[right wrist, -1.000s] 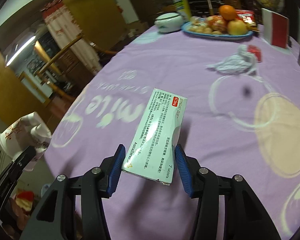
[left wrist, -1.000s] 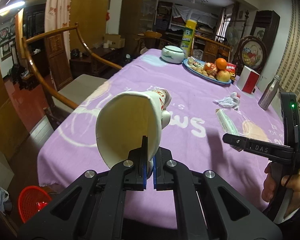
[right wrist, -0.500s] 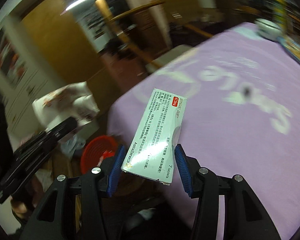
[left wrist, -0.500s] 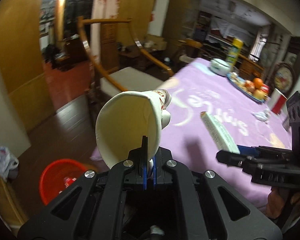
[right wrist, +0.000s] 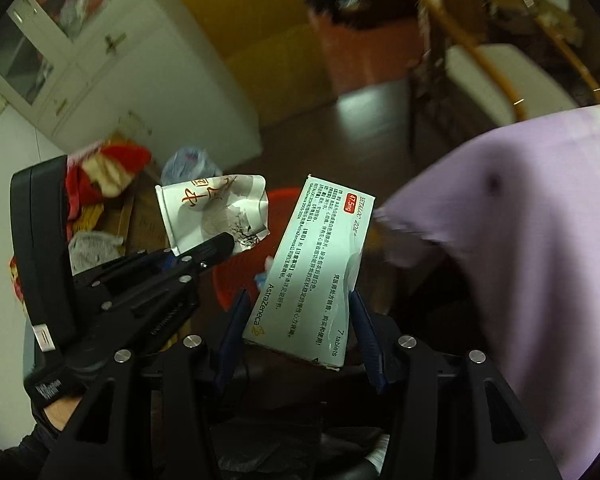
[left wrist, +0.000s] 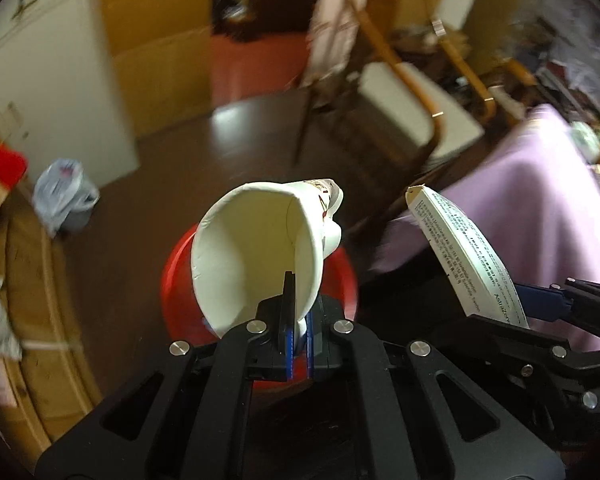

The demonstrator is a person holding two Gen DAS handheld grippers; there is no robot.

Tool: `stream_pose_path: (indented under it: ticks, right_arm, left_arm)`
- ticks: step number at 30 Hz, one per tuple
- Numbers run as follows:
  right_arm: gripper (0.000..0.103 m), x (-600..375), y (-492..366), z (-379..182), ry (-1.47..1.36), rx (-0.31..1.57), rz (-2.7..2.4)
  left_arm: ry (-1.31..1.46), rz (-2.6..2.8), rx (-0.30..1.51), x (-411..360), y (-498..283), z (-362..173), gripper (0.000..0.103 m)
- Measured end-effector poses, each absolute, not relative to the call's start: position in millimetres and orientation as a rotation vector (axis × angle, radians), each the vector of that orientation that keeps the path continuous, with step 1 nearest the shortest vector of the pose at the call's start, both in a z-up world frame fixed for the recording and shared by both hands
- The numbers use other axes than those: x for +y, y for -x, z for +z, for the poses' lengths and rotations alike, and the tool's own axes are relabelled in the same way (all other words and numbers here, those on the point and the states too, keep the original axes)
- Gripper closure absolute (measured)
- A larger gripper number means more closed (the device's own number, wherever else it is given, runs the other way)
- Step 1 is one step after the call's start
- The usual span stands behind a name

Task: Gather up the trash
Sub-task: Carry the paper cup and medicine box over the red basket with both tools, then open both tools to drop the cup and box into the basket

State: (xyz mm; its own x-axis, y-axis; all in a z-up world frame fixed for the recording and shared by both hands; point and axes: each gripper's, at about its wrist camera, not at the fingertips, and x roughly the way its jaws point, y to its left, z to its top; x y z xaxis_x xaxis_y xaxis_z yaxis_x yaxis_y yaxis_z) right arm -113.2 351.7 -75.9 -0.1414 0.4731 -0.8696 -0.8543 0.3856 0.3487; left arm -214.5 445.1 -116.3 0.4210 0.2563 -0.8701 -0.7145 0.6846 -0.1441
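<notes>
With its jaws pressed together on the wall of the crushed paper cup (left wrist: 260, 256), the left tool (left wrist: 298, 344) holds the cup's open mouth toward the camera, straight over the red bin (left wrist: 342, 276) on the dark floor. At about three o'clock in that view, the right tool (right wrist: 300, 332) pinches the medicine box (right wrist: 312, 272) across its width, the box standing up between the blue pads. Seen from the right wrist, the bin peeks out at eleven o'clock behind the box, with the cup at ten o'clock.

Risks, as I judge them: the box looks off-centre from the bin, nearer the draped purple counter cloth (right wrist: 520, 240), so an early release could drop it on the floor or bounce it off the rim. The cup is light and crumpled; it may cling to a pad or drift sideways. Both tools crowd the same opening and could knock together.
</notes>
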Motion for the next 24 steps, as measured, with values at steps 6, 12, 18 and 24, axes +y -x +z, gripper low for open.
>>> stream_pose_path:
  ticks: [6,12,18,24]
  right_arm:
    - [0.052,407,124,-135,0.481,1.378,1.218]
    - [0.052,431,130,-168,0.525,1.444,1.212]
    - [0.052,440,125,-187,0.531,1.467,1.204]
    - [0.034,448,124,-187,0.504,1.447,1.256]
  left_arm:
    - [0.663,0.702,1.036,482,230,-160,0.098]
    - [0.698,0.744,1.088,488,234,-189,0.098]
    - [0.715,0.754,1.102,488,234,-196,0.098]
    - [0.747,0.776,1.120,491,238,-198,0.083]
